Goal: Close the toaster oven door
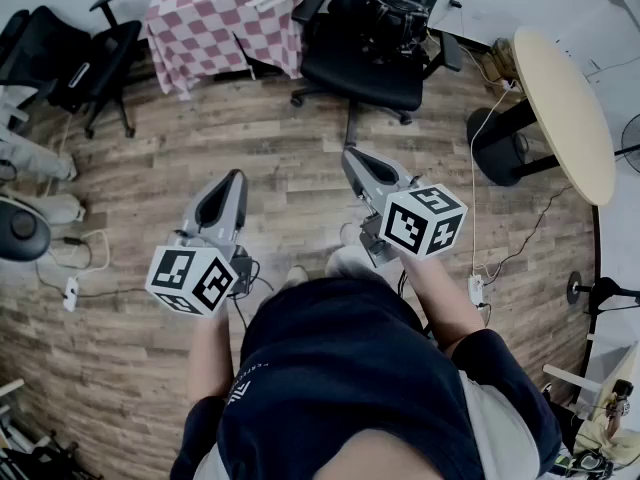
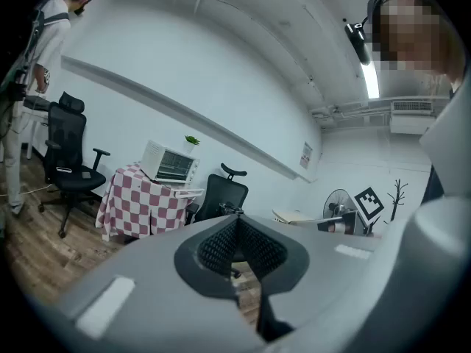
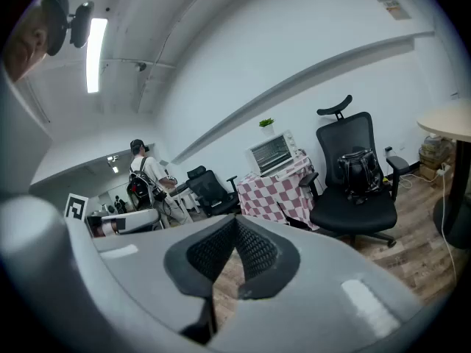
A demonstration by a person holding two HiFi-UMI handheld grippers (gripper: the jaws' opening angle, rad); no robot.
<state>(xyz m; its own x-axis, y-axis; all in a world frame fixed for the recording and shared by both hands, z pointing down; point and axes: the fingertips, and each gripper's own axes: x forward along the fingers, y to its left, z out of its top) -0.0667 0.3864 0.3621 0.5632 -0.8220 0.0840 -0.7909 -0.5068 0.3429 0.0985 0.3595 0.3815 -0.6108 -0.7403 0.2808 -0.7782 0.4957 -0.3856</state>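
Across a wood-plank floor (image 1: 150,168), a black office chair (image 1: 60,53) stood left of the checkered-cloth surface (image 1: 225,33) carrying the white toaster oven (image 2: 171,162), its door seemingly folded down. A second chair (image 1: 365,63) holding a dark bag (image 1: 395,13) and a round table (image 1: 565,108) lay to the right. Well apart from the oven, the left tool (image 1: 233,178) and right tool (image 1: 352,156) pointed toward it side by side, each with jaws pressed together on nothing.

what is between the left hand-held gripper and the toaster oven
Only bare wood floor runs from the left hand-held gripper to the checkered table under the toaster oven, plainest in the head view; the black chair sits off to the right.
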